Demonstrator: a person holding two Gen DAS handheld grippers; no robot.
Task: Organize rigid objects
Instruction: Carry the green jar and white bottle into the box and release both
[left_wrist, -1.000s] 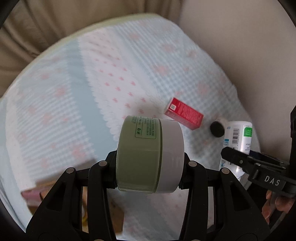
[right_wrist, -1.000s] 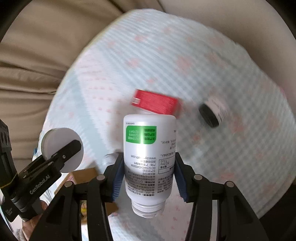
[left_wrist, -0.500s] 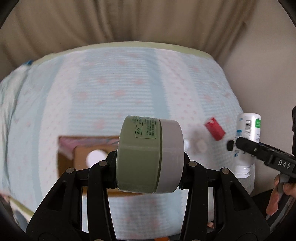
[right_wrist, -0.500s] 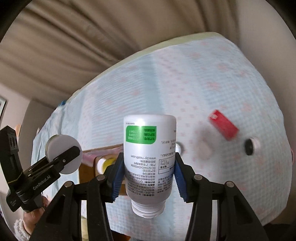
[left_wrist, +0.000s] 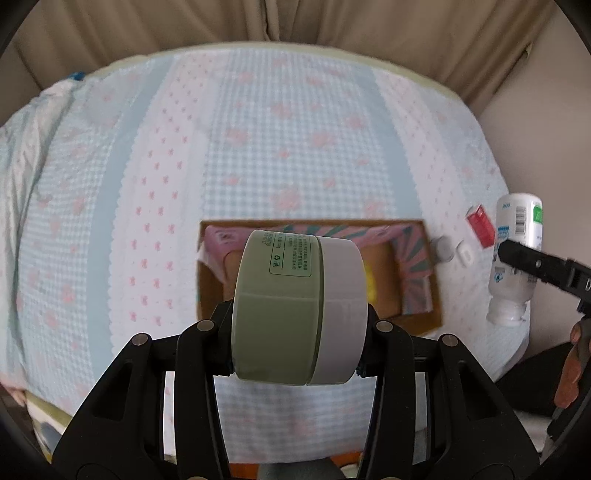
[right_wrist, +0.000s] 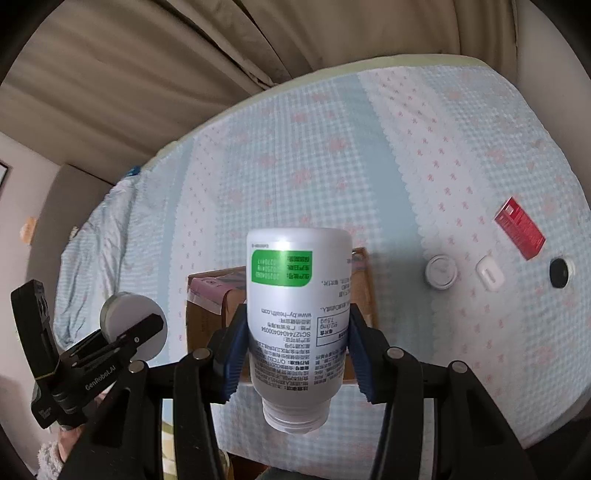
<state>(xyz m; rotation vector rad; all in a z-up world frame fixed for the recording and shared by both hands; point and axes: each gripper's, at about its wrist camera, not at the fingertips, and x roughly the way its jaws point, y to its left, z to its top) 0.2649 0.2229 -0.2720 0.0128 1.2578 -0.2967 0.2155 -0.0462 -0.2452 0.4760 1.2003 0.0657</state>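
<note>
My left gripper is shut on a green jar with a white lid, held on its side above the open cardboard box. My right gripper is shut on a white bottle with a green label, cap toward the camera, above the same box. The bottle also shows at the right edge of the left wrist view. The jar shows at the left of the right wrist view.
On the patterned bedspread right of the box lie a red carton, a white round lid, a small white case and a black-capped jar. A yellow item lies in the box. Curtains hang behind the bed.
Both grippers have pulled back and swung left with their loads. The cardboard box has come to sit under them and the loose items have slid to the right of view.
</note>
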